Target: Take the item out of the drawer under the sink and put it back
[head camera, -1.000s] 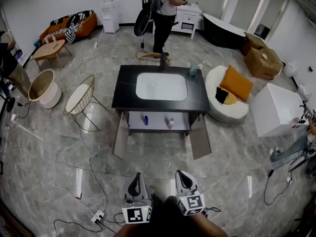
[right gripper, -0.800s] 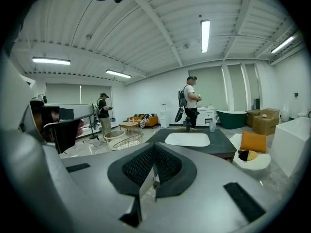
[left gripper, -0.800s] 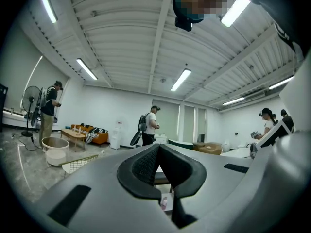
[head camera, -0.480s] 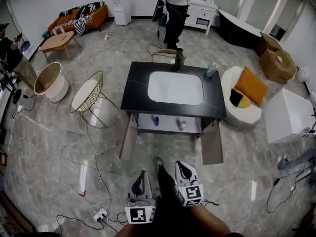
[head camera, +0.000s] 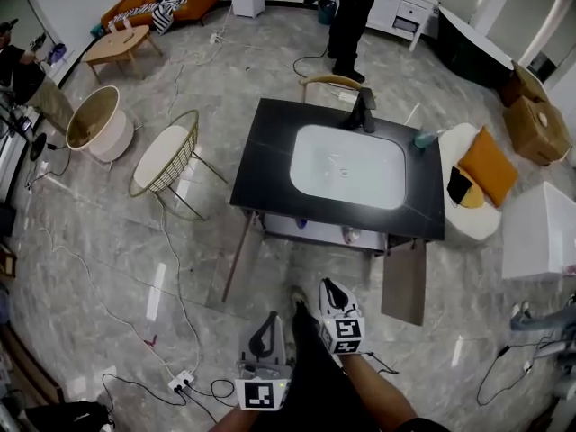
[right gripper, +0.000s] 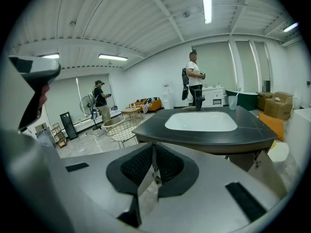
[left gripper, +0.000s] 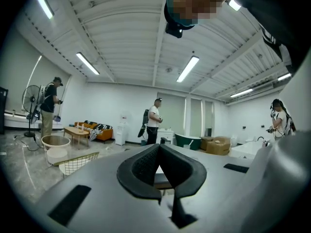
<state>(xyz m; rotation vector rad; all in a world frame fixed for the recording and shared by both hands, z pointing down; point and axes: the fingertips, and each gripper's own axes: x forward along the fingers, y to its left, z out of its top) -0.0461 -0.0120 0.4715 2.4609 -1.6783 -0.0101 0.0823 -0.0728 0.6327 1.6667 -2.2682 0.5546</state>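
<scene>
Facing the black sink cabinet [head camera: 270, 160] from its near side, the left gripper [head camera: 265, 322] and right gripper [head camera: 330, 288] each have their jaws pressed together on nothing. A blue item [head camera: 301, 224] and a pale item [head camera: 351, 235] lie on the open shelf [head camera: 324, 232] beneath the basin, well apart from both grippers.

Staged mock-home studio/lab: sink vanity [head camera: 261, 165] just fwd of right gripper [head camera: 331, 288], sofa [head camera: 166, 3] & bathtub [head camera: 472, 48] far beyond, strip lights [left gripper: 188, 68] overhead.
</scene>
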